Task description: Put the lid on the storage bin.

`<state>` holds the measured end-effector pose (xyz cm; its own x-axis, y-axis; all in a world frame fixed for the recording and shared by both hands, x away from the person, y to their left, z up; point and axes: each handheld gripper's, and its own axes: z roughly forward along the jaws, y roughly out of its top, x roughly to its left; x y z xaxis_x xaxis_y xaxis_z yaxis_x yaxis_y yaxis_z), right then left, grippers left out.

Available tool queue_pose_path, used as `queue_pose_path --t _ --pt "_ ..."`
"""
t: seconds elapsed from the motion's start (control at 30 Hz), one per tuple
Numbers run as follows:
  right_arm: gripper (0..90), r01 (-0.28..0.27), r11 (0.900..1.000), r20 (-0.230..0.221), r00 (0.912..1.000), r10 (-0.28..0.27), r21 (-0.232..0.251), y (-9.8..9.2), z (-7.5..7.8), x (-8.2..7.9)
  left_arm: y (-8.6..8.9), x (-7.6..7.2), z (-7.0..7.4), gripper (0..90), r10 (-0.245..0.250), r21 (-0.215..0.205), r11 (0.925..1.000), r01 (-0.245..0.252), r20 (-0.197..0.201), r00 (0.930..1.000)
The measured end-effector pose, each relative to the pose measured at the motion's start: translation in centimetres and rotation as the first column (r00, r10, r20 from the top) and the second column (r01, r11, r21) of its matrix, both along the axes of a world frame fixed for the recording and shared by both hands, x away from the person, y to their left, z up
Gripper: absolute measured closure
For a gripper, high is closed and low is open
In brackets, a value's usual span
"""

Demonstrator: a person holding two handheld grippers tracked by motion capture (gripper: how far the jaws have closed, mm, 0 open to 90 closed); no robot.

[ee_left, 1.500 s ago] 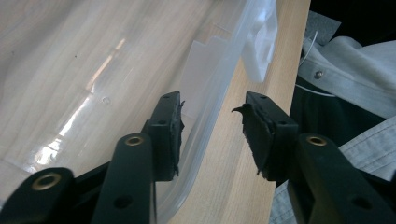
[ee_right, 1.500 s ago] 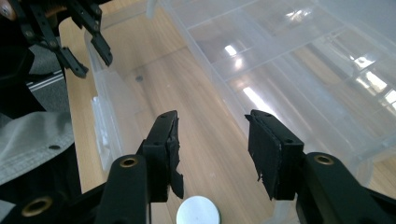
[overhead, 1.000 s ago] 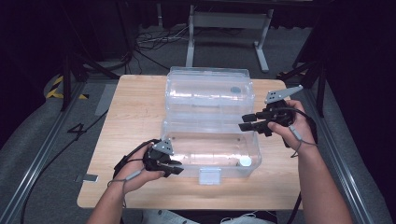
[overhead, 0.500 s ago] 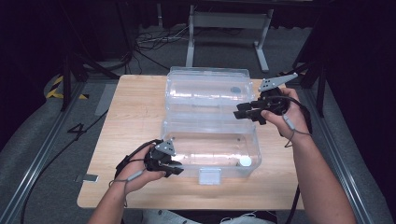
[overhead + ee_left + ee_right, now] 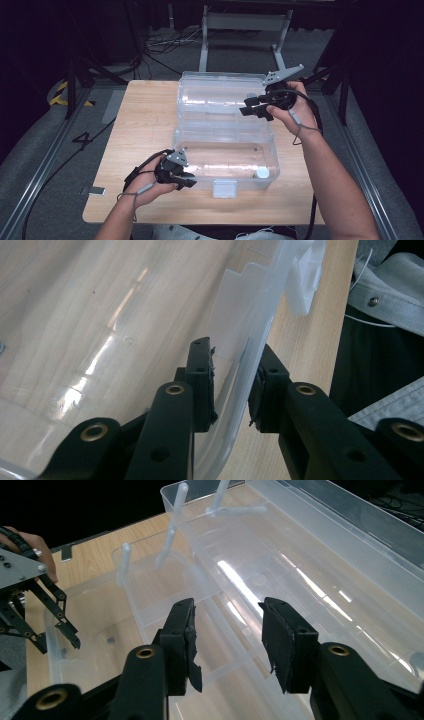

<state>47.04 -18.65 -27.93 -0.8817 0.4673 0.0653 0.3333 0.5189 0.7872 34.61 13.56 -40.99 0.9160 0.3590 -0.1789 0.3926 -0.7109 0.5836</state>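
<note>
Left gripper: jaws narrow, one inside and one outside the near wall of the clear plastic storage box, straddling its rim; whether the pads press the wall I cannot tell.
Left gripper, high view: at the box's near left corner, held in the person's left hand.
Right gripper: jaws wide apart, nothing between them, hovering above the box's open lid.
Right gripper, high view: over the lid's right part, held in the right hand.
Box: lies open on the light wooden table, lid folded back away from the person.
In the box: a small round white object near the front right corner.
Box front: white latch tab.
Around: black cables and a grey metal stand on the floor beyond the table.
Writing: a "4" mark on the floor left of the table.
</note>
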Motion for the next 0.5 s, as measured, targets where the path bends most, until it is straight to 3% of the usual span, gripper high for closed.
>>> queue_pose_path --t 0.37,0.5 --pt "57.0 -0.034 0.999 -0.017 0.9993 0.033 -0.037 2.3 -1.0 1.8 0.0 0.0 0.0 74.4 0.006 0.001 1.0000 -0.006 -0.010 0.9999" --pt "66.2 -0.042 0.995 -0.029 0.9988 0.040 -0.088 3.0 -1.5 2.5 -0.1 0.0 0.0 74.0 0.012 0.005 0.9999 -0.012 -0.019 0.9997"
